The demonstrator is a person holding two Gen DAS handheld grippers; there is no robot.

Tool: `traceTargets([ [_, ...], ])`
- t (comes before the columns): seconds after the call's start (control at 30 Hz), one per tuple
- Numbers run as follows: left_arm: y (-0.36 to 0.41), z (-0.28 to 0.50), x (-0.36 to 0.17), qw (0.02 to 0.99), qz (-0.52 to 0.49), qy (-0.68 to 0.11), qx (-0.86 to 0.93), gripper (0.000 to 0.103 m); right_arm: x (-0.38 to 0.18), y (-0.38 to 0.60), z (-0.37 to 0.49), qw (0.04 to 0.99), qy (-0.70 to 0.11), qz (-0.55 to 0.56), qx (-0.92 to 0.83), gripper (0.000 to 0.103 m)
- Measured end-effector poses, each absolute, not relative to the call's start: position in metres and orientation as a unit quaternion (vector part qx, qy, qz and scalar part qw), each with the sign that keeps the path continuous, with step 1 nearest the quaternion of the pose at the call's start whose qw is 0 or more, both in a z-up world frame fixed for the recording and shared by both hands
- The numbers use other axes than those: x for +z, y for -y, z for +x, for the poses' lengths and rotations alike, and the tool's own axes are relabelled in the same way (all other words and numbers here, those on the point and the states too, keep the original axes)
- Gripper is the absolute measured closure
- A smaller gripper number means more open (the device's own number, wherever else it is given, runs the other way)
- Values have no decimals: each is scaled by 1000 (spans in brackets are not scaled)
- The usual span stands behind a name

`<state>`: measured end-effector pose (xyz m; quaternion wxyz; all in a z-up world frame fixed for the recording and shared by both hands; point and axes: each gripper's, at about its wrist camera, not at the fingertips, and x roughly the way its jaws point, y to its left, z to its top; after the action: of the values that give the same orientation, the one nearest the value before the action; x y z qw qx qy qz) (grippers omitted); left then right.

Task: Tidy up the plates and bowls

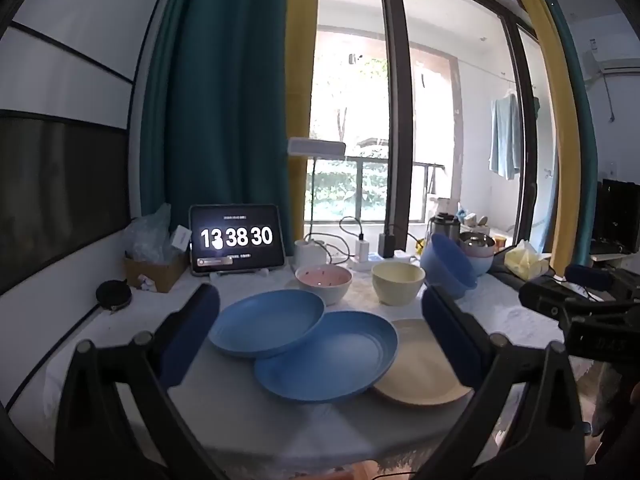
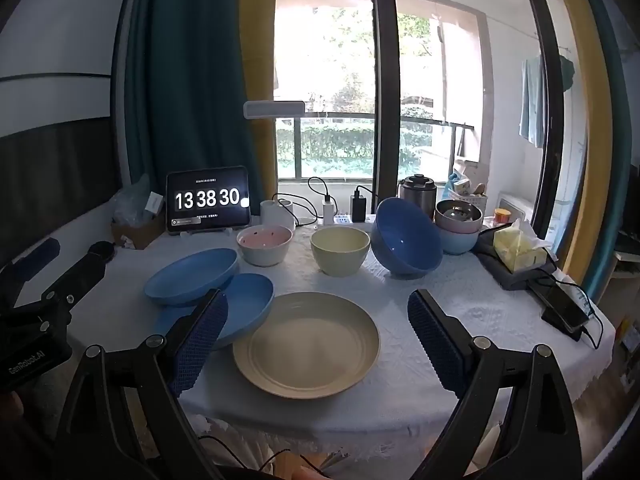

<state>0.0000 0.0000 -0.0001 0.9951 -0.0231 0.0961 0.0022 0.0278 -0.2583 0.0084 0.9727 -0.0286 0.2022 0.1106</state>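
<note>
Hovering above the near edge of the table (image 2: pixel 400 280), the left gripper (image 1: pixel 320 320) and the right gripper (image 2: pixel 318 324) both stand spread wide with nothing between their pads. Taking the cream plate (image 2: pixel 306 344) as the landmark: the lower blue plate (image 2: pixel 248 304) lies just left of it, its rim riding over the cream rim in the left wrist view, and the upper blue plate (image 2: pixel 192 276) leans on that one further left and tilted. Behind the cream plate stand the pink bowl (image 2: pixel 264 246) and the yellow bowl (image 2: pixel 340 250); behind and to the right, the large blue bowl (image 2: pixel 404 236) is tipped on its side, next to a small stack of bowls (image 2: pixel 458 220) whose contents cannot be made out clearly. A clock tablet (image 2: pixel 208 200) stands at the far left rear, a phone (image 2: pixel 564 312) on a cable at the right edge. Likely hazards from here: lifting the cream plate first would drag the overlapping blue rim and could slide the leaning plate off; a pinch on a thin, smooth rim may slip; the tipped bowl may roll toward the stack when touched; a sweep to the right could snag the cable.
</note>
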Motion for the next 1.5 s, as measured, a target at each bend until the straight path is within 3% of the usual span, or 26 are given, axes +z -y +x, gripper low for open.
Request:
traceTargets([
  [1.5, -9, 0, -1, 995, -26, -92, 2, 1, 4, 255, 30, 970, -209, -27, 117, 9],
])
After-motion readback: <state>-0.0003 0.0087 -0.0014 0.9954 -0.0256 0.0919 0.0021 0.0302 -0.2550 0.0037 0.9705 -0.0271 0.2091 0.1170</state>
